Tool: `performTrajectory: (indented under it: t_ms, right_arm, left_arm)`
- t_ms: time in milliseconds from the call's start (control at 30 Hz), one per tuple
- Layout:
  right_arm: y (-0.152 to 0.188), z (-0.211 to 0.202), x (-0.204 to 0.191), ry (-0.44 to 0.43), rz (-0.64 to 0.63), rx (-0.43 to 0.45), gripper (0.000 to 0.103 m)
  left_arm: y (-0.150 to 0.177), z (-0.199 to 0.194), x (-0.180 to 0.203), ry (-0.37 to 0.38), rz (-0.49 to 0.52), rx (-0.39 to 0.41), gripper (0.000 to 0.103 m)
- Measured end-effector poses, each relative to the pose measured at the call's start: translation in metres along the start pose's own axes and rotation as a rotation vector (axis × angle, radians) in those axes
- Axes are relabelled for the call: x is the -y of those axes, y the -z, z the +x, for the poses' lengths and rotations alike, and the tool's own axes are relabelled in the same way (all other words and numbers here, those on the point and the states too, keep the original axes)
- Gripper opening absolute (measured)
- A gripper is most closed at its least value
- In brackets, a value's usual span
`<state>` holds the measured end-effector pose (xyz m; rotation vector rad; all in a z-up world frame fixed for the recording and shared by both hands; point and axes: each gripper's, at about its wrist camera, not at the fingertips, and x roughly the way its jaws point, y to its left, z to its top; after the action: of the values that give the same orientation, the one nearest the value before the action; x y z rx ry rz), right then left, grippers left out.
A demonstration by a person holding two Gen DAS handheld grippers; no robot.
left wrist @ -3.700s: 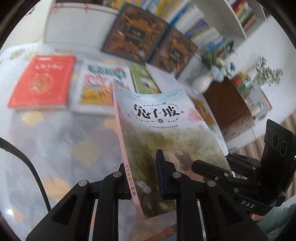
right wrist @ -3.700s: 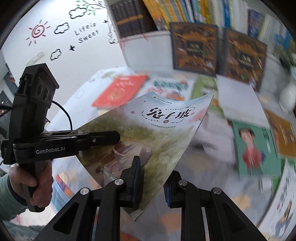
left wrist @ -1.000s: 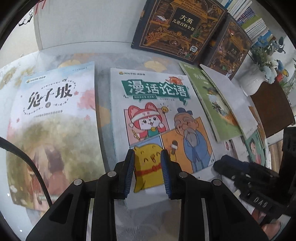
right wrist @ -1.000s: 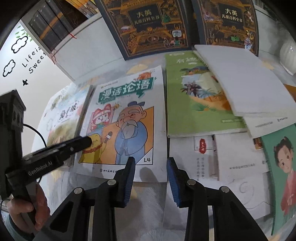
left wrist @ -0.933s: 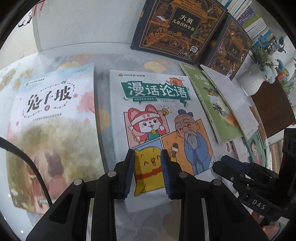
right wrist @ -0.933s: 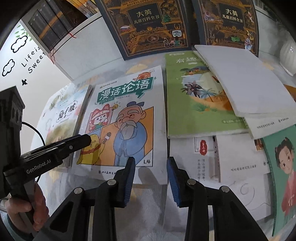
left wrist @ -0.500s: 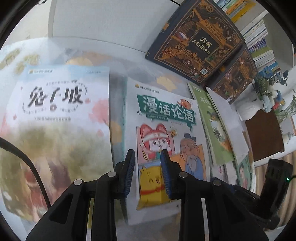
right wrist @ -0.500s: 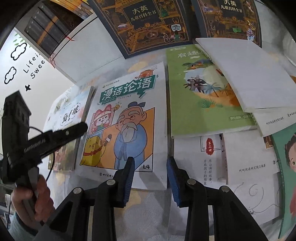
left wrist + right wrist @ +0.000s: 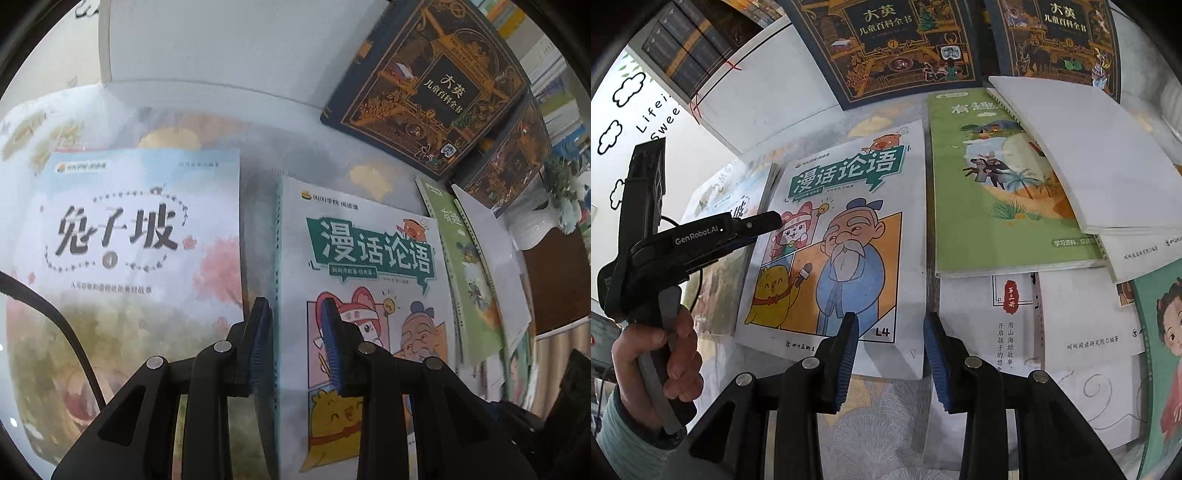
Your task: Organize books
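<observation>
currently both jaws part open, holding nothing. left hand-held gripper (image 9: 297, 343) straddles the spine edge of the cartoon book (image 9: 846, 236), which lies flat on the table (image 9: 879, 417) beside the pastel book (image 9: 122, 236). right hand-held gripper (image 9: 890, 354) hovers at its bottom right corner. risk: pads may skid off the thin edge, or nudge it into the pastel book.

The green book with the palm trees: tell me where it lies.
In the right wrist view the green book lies flat on the table, right of the cartoon book, below the two dark standing books; a white booklet overlaps its right edge.
</observation>
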<state>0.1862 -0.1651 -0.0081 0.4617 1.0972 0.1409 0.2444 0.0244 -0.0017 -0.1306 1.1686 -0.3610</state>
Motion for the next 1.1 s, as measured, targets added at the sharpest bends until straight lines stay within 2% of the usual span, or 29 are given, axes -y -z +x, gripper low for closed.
performTrajectory:
  t_ms: [167, 367, 467, 600, 700, 800, 867, 967, 1100]
  right_arm:
    - [-0.003, 0.001, -0.002, -0.018, -0.018, -0.002, 0.036]
    - [0.017, -0.014, 0.004, -0.113, -0.007, -0.032, 0.036]
    - [0.038, -0.029, -0.008, -0.076, -0.085, -0.045, 0.036]
    - [0.076, -0.056, -0.022, -0.091, -0.176, -0.059, 0.037]
    - [0.108, -0.070, -0.023, -0.041, -0.234, -0.078, 0.038]
    - [0.136, -0.069, -0.013, -0.047, -0.218, -0.158, 0.038]
    - [0.151, -0.065, -0.004, -0.048, -0.202, -0.208, 0.038]
    - [0.162, -0.066, 0.005, -0.025, -0.172, -0.182, 0.038]
    - [0.163, -0.065, 0.007, 0.037, -0.141, -0.087, 0.036]
  left_arm:
    - [0.017, -0.007, 0.008, -0.011, 0.039, 0.003, 0.026]
    - [0.055, -0.032, 0.015, -0.025, 0.052, -0.022, 0.026]
    - [0.091, -0.047, 0.016, -0.009, 0.050, -0.053, 0.026]
    - [0.143, -0.066, 0.019, 0.002, 0.054, -0.089, 0.026]
    - [0.185, -0.078, 0.025, 0.019, 0.069, -0.119, 0.026]
    - [0.217, -0.091, 0.033, -0.008, 0.102, -0.112, 0.026]
    - [0.229, -0.098, 0.030, 0.014, 0.083, -0.115, 0.026]
    - [0.237, -0.103, 0.025, 0.018, 0.036, -0.110, 0.026]
    - [0.242, -0.101, 0.028, 0.020, 0.025, -0.111, 0.026]
